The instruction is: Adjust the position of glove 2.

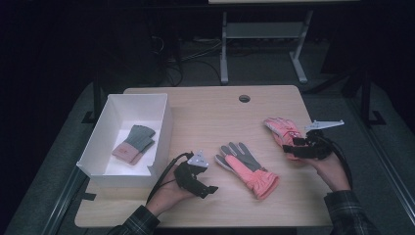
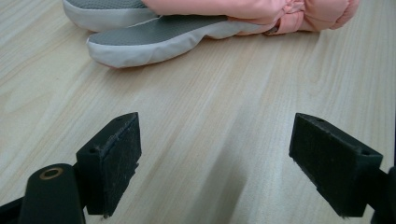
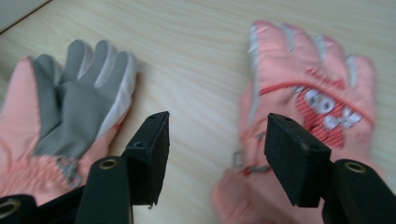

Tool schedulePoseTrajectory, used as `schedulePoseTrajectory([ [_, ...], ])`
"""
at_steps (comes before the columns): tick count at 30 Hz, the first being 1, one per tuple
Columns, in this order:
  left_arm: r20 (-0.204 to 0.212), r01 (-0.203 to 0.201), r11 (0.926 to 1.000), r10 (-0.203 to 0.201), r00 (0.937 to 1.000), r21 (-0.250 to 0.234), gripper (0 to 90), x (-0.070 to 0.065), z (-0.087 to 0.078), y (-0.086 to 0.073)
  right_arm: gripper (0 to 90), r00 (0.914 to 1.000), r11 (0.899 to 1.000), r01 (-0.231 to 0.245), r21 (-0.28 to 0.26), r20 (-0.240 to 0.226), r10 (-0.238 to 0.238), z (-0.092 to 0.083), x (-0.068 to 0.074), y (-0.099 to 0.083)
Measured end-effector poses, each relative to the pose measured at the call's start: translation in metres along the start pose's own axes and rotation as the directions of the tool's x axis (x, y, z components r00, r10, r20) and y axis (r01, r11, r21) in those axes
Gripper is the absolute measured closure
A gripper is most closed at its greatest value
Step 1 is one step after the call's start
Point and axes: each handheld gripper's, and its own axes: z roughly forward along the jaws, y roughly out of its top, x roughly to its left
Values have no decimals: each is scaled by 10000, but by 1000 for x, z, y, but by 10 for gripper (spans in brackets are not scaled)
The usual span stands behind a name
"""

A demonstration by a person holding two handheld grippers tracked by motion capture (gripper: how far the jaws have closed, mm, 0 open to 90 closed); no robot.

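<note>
A pink glove (image 1: 247, 169) lies palm up in the middle of the wooden table (image 1: 205, 112), its grey palm showing. A second pink glove (image 1: 280, 128) lies back up at the right, with a cartoon patch on it. My left gripper (image 1: 211, 190) rests low near the front, left of the middle glove, jaws wide apart and nothing between them. In the left gripper view (image 2: 215, 168) that glove's (image 2: 187, 28) grey fingers lie just ahead. My right gripper (image 1: 288, 147) hovers over the second glove's cuff. In the right gripper view (image 3: 217, 154) the jaws stand apart above the glove's (image 3: 308, 93) left edge.
A white open box (image 1: 164, 129) stands at the table's left with a grey and pink glove (image 1: 134, 143) inside. A round cable hole (image 1: 244, 98) sits near the far edge. Bare wood lies between the two pink gloves and along the front.
</note>
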Motion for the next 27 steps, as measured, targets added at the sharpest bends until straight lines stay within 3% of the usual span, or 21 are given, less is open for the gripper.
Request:
schedulePoseTrajectory([
  [8,49,176,9998,-176,9998,-36,163,0,3,-1,468,9984,10000,-31,-69,565,35,16,-21,19],
  [16,20,104,9999,-104,9999,22,163,1,3,0,490,9961,9986,-469,234,756,450,27,-44,15],
  [21,-2,199,9998,-199,9998,16,164,0,4,-1,514,9971,9970,-496,591,602,460,35,-48,8],
  [27,-36,146,9999,-146,9999,81,164,0,4,0,612,9952,9940,-97,1089,982,-10,47,-42,6],
])
